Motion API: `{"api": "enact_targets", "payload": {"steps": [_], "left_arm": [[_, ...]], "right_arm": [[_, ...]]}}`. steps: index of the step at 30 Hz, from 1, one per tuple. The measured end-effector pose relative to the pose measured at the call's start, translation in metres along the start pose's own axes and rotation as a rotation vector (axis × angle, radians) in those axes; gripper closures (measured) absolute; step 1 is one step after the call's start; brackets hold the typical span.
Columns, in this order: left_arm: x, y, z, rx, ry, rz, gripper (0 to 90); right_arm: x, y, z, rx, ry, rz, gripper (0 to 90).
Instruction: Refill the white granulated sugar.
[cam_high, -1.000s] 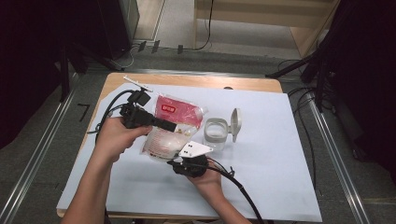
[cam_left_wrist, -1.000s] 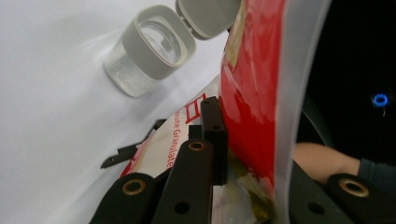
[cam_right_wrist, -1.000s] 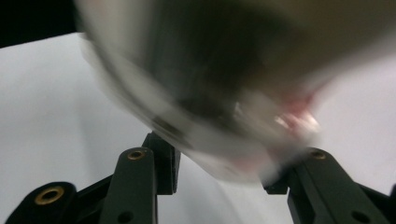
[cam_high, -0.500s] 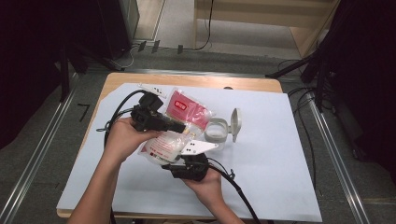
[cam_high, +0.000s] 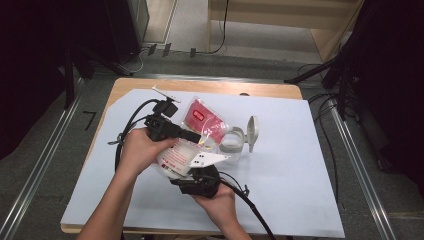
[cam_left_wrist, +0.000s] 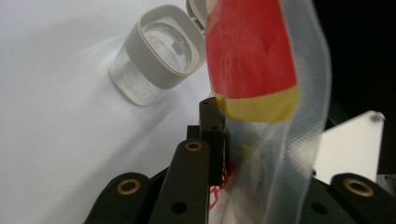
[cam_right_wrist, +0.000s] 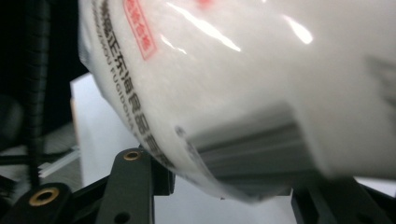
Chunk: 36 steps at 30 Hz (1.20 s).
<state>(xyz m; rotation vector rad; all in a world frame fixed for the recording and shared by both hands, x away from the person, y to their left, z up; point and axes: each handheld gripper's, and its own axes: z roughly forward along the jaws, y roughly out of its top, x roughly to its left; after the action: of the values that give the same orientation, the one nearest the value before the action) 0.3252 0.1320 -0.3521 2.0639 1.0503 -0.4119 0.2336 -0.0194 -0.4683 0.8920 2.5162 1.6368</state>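
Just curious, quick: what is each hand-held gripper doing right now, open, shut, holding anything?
Left hand-held gripper: shut on the bag, at its clear edge.
Right hand-held gripper: shut on the same bag, at its white end.

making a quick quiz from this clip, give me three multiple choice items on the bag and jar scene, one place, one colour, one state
1. Where does the clear jar stand?
A. on the white sheet, to the right of the bag
B. on the floor
C. inside the bag

2. What colour is the upper part of the plastic bag?
A. blue
B. red
C. green

3. How is the jar's lid?
A. shut tight
B. lying across the table
C. flipped open, still hinged

Answers: 1 A, the high view shows it on the sheet beside the bag. 2 B, the left gripper view shows red above a yellow band. 3 C, the lid stands up at the jar's side.
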Motion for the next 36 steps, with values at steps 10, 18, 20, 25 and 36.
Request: {"api": "enact_targets", "payload": {"steps": [10, 18, 20, 25, 36], "left_arm": [[-0.004, 0.002, 0.012, 0.001, 0.033, -0.008, 87.8], [-0.013, 0.005, 0.008, -0.002, 0.056, 0.046, 72.7], [-0.014, 0.005, 0.008, -0.003, 0.058, 0.047, 71.2], [-0.020, 0.006, 0.010, 0.046, 0.095, 0.082, 69.6], [-0.031, 0.003, 0.008, 0.081, 0.132, 0.183, 66.6]], "right_arm": [[0.002, -0.002, 0.005, 0.025, -0.045, 0.020, 60.3], [0.000, -0.001, -0.003, -0.045, 0.035, 0.089, 62.8], [0.000, -0.001, -0.004, -0.052, 0.044, 0.101, 62.9], [-0.003, -0.003, -0.006, -0.069, 0.078, 0.144, 63.0], [-0.004, -0.004, -0.010, -0.092, 0.094, 0.157, 63.0]]}}
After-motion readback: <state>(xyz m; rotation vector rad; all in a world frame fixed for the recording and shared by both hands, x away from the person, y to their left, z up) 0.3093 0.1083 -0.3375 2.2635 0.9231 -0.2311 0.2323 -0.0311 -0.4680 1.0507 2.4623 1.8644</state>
